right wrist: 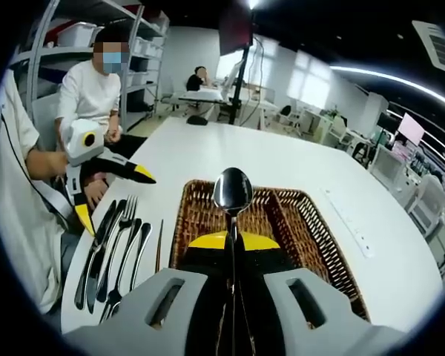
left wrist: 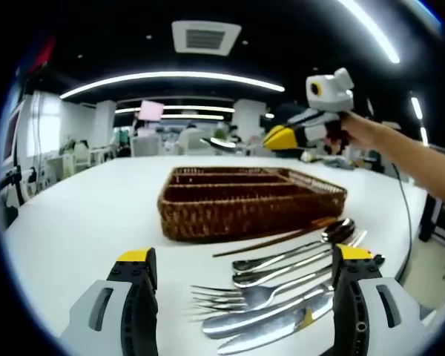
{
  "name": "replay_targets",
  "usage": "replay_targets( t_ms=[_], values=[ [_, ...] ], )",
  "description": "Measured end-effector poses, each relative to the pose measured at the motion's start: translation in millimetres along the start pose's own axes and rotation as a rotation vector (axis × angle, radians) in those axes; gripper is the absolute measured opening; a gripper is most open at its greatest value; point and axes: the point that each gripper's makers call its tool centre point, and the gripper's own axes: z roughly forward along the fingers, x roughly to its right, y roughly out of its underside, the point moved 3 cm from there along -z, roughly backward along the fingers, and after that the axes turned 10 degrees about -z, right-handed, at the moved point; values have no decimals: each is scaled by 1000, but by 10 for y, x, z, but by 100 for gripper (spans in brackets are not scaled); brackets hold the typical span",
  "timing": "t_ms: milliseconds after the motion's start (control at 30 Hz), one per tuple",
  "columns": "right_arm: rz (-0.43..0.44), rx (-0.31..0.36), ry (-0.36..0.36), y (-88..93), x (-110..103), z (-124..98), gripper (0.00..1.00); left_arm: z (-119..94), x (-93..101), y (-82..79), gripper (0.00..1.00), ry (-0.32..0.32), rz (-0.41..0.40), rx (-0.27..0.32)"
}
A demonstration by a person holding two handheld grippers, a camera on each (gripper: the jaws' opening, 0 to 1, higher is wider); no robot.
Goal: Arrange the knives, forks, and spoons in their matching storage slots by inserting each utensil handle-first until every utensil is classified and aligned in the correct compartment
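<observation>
**First spoon held over the basket, the rest unsorted**

In the left gripper view, the left tongs (left wrist: 245, 271) stood spread wide with nothing between them, low over the white bench (left wrist: 96, 208). Just ahead of them lay the loose cutlery, side by side and partly overlapping: knives (left wrist: 271, 326) nearest, a fork (left wrist: 241, 297) next, then spoons (left wrist: 297, 256), with one thin dark stick (left wrist: 271, 241) beside the basket. Beyond these sat the wicker tray (left wrist: 245, 211), its long slots looking bare as far as the low angle allowed.

In the right gripper view, the right tongs (right wrist: 233, 241) were pressed together on a spoon (right wrist: 232, 191), bowl up and forward, poised above the near rim of the tray (right wrist: 311, 237). So the sorting seemed barely begun: one spoon was in hand, none visibly stowed, and the whole pile remained.

The spoon's handle was hidden inside the tongs. The slot floors nearest the right gripper were covered by the gripper body. How many pieces lay in the pile was hard to count, since they overlapped. People sat beyond the bench, far off.
</observation>
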Motion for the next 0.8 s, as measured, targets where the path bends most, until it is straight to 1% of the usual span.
replay_targets(
  t_ms=[67, 367, 567, 633, 767, 800],
  values=[
    [2, -5, 0, 13, 3, 8, 3, -12, -16, -24, 98, -10, 17, 13],
    [-11, 1, -12, -35, -8, 18, 3, -9, -55, -9, 99, -29, 24, 0],
    [-20, -1, -13, -54, 32, 9, 3, -15, -44, -55, 99, -22, 18, 26],
    [-21, -5, -10, -50, 50, -10, 3, -21, -34, -91, 99, -11, 15, 49],
    [-26, -15, -7, -32, 70, -27, 3, -26, -29, -125, 99, -9, 19, 66],
    [-26, -16, -7, -29, 74, -31, 3, -28, -25, -146, 99, -8, 26, 78]
  ],
)
